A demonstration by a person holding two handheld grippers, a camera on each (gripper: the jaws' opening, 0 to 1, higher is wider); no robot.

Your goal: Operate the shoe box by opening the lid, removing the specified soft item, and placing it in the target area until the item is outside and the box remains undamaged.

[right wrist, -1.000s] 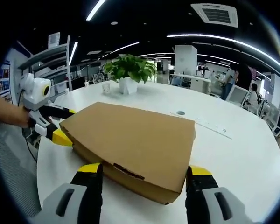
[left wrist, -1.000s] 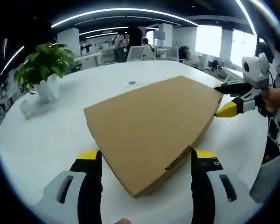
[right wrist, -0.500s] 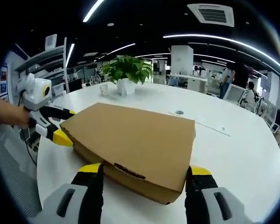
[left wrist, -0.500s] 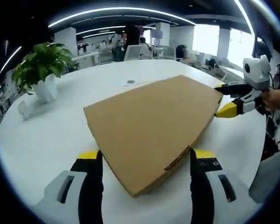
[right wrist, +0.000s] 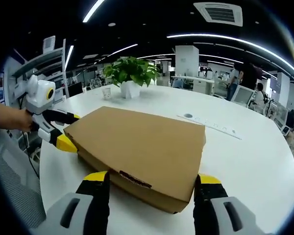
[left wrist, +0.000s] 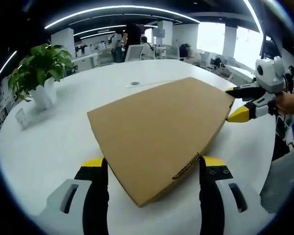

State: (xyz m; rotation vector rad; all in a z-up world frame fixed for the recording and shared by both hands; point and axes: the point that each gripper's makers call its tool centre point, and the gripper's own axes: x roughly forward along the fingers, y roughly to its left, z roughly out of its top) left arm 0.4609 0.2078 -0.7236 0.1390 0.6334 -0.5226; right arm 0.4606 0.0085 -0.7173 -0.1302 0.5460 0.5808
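Shoe box [left wrist: 159, 129]: I see it flat on the white table [left wrist: 49, 142], lid closed.
Left gripper [left wrist: 152, 169]: my jaws gape wide, straddling the box's near corner.
Right gripper [right wrist: 152, 181]: likewise spread wide at the opposite corner.
Potted plant [right wrist: 131, 76]: stands beyond the box.

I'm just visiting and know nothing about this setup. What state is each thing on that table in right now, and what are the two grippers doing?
Shoe box: lid closed, lying flat on the table.
Left gripper: open, jaws on either side of one end of the box.
Right gripper: open, jaws on either side of the opposite end.
Potted plant: upright, apart from the box.
White table: bears the box and plant.
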